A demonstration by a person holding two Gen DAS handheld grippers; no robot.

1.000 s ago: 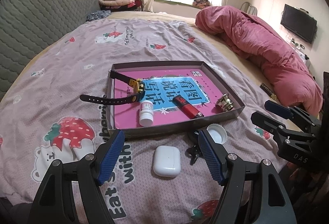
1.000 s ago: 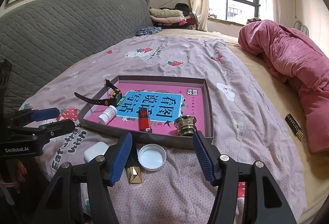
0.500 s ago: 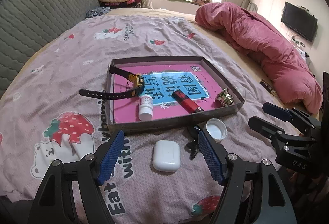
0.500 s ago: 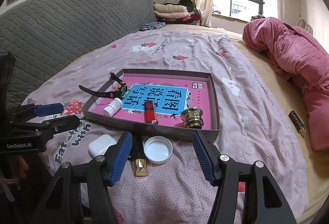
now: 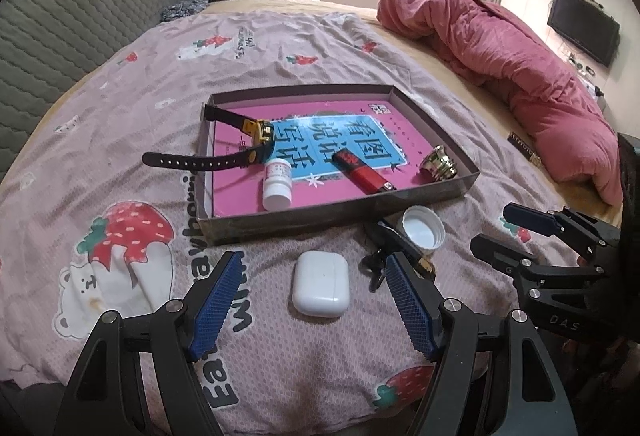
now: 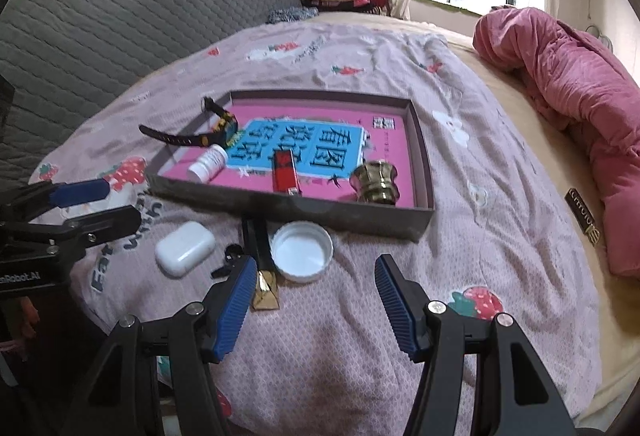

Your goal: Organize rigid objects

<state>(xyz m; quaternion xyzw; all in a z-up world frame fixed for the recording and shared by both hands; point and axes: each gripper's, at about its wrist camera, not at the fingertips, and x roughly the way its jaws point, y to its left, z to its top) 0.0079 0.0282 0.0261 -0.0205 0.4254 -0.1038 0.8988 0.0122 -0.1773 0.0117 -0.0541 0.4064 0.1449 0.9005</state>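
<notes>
Above the bedspread, left gripper and right gripper; both spread wide, empty

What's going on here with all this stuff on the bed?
Someone with a gripper in each hand is tidying small things into a shallow box. A watch, pill bottle, red lighter and brass piece lie inside. The earbud case, white cap and a black-and-gold item lie outside it. The left gripper and right gripper hover open, holding nothing.
</notes>
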